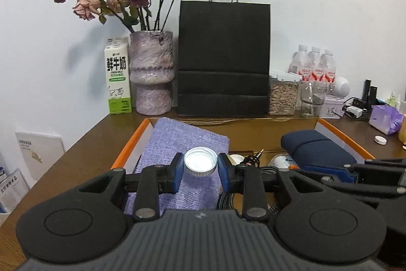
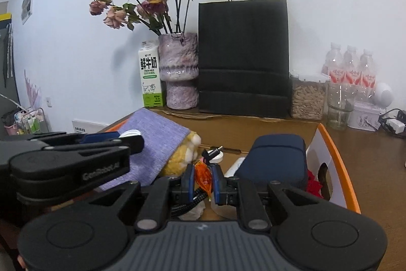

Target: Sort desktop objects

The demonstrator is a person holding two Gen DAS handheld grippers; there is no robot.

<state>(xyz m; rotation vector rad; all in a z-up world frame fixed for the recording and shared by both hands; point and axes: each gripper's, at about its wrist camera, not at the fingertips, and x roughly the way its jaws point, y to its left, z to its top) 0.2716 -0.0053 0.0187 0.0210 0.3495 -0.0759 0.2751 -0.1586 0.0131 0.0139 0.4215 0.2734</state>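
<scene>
Left jaws (image 1: 201, 165): narrow, clamped edge-on across a round metal lid (image 1: 200, 164), pads on its rim at both sides. The lid hangs above the purple cloth (image 1: 177, 144) at the left end of the open box (image 1: 127, 144).

Right jaws (image 2: 203, 177): almost closed, pinching a small orange wrapped sweet (image 2: 203, 175) by its crinkled film. It sits above the clutter in the middle of the box.

Outward from there: a yellow plush toy (image 2: 186, 156) lies half under the cloth. A black plug (image 2: 212, 152) and a braided cable (image 2: 187, 202) lie close under the sweet. A navy pouch (image 2: 276, 159) fills the right side. Behind the box on the worktop (image 1: 96, 141) stand a milk carton (image 1: 118, 75), a vase (image 1: 151, 73) of dried roses, a black bag (image 1: 223, 57), a seed jar (image 1: 283, 93), a glass (image 1: 310, 98) and bottles (image 1: 314, 65).

Risks, as I judge them:
- The lid is held only by its thin rim on a smooth surface. A tilt or jolt could let it rotate out and drop.
- The sweet's film is slippery and soft, so it may slide through the pads.
- My two grippers sit close side by side and could knock each other.
- The cable under the right jaws could snag on a low pass.
- A wide swing toward the back row could tip the glass or vase.
</scene>
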